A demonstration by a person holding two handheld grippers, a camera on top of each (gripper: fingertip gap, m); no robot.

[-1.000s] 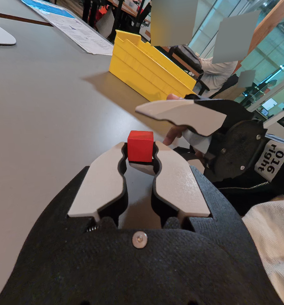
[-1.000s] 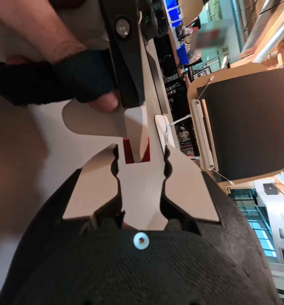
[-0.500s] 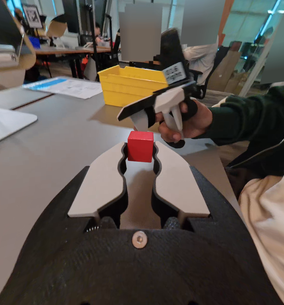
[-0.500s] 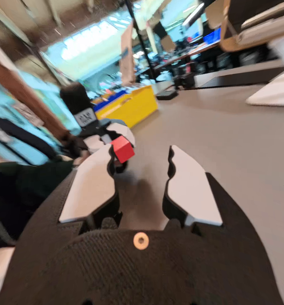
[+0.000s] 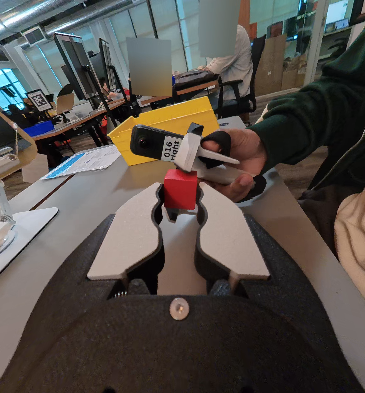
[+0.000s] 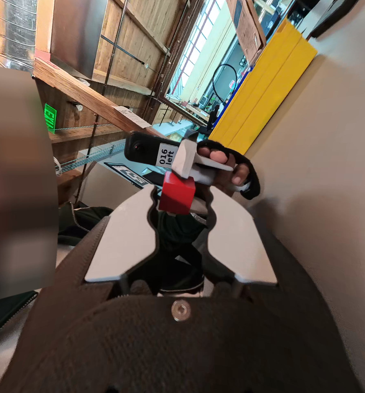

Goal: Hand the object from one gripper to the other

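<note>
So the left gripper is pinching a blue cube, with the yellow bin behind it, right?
Not quite: the cube is red, not blue. The left wrist view shows the left gripper pinching it, with the yellow bin behind it.

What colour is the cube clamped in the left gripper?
Red. The cube shows best in the left wrist view, between the left gripper fingers.

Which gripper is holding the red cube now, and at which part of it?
The left gripper holds the red cube between its fingertips, by two opposite side faces. The right gripper surrounds it; whether it grips cannot be told.
</note>
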